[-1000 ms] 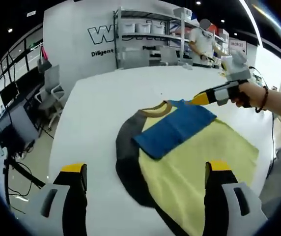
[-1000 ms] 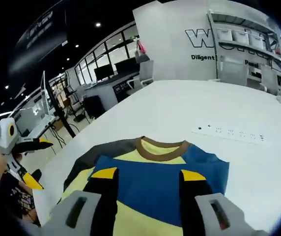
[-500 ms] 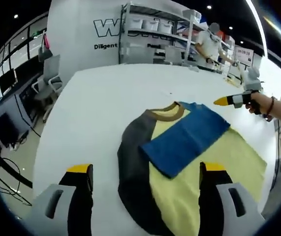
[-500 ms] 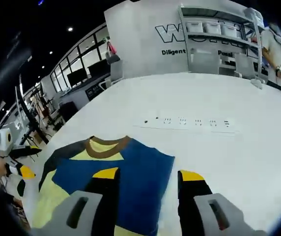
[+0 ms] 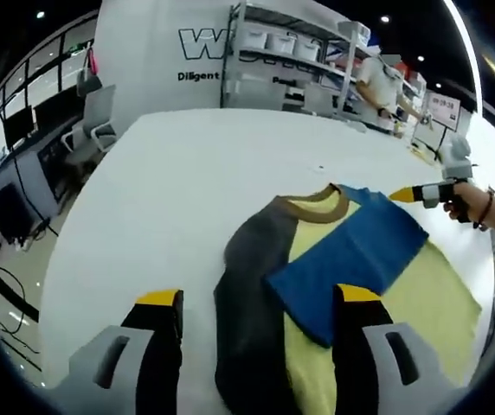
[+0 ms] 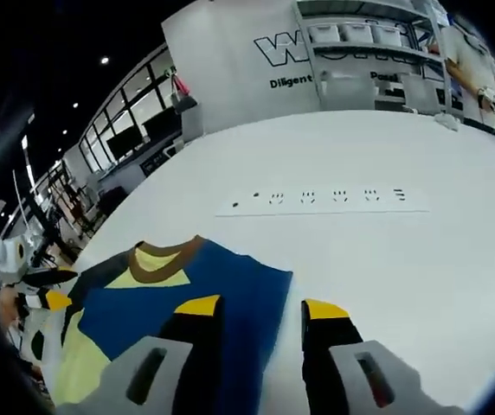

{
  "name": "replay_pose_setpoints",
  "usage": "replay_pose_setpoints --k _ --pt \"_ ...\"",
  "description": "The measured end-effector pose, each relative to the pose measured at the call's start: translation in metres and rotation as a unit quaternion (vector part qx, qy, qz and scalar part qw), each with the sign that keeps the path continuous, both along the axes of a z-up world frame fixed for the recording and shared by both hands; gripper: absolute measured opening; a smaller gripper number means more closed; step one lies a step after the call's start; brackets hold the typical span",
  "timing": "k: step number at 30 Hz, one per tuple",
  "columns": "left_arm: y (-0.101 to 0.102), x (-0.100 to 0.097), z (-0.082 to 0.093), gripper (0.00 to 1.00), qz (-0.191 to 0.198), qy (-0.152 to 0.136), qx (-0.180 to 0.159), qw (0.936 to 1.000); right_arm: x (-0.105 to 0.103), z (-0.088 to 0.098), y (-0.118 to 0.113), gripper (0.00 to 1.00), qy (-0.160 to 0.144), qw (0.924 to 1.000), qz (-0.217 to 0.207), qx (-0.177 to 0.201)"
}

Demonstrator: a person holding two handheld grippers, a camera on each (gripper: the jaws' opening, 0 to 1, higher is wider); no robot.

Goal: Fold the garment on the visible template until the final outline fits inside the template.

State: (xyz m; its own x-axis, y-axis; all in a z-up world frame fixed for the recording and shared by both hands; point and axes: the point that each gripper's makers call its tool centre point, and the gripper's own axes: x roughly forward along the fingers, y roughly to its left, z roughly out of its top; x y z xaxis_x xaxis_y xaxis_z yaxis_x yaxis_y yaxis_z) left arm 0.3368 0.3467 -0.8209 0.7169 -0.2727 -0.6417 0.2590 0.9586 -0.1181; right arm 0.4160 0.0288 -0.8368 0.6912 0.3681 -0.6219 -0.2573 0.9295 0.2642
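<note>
In the left gripper view, one shirt (image 5: 334,285) lies flat on the white table (image 5: 170,190). Its body is pale yellow, its collar brown, one sleeve dark grey and the other blue. The blue sleeve is folded in across the chest as a slanted rectangle; the grey sleeve lies out along the shirt's near side. The shirt sits in the middle of the table, just ahead of the left gripper (image 5: 256,303), whose two yellow-tipped jaws stand well apart with nothing between them: one jaw is over bare table, the other over the blue fold. At the right edge a hand (image 5: 464,203) holds the right gripper (image 5: 401,195), its yellow tip just beyond the shirt's far shoulder; from here I cannot tell how its jaws stand. One person stands at the shelves behind the table.

In the right gripper view, the same shirt (image 6: 187,298) lies at lower left on the table (image 6: 386,259), collar pointing away. The right gripper (image 6: 260,307) has its two jaws spread and holding nothing, one over the blue edge, one over white table. A row of small dark marks (image 6: 325,197) runs across the table beyond the shirt. At the far left edge, the left gripper (image 6: 44,301) shows beside the shirt.
</note>
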Motion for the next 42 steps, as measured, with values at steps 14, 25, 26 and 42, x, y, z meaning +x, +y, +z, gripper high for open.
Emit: replay_pose_setpoints --k 14,25,26,42 --pt "0.015 0.004 -0.026 0.35 0.028 0.031 0.041 0.9983 -0.001 -0.012 0.002 0.08 0.008 0.9994 -0.017 -0.03" --pt "0.007 0.009 -0.027 0.07 0.01 0.02 0.071 0.9972 0.0 -0.013 -0.007 0.0 0.009 0.9986 -0.015 -0.05" --pt "0.006 0.01 -0.027 0.07 0.01 0.02 0.071 0.9973 0.0 -0.013 -0.008 0.0 0.009 0.9986 -0.014 -0.05" --pt "-0.044 0.032 -0.025 0.06 -0.047 0.001 0.073 0.9962 -0.004 -0.014 -0.066 0.0 0.025 0.9976 -0.01 -0.064"
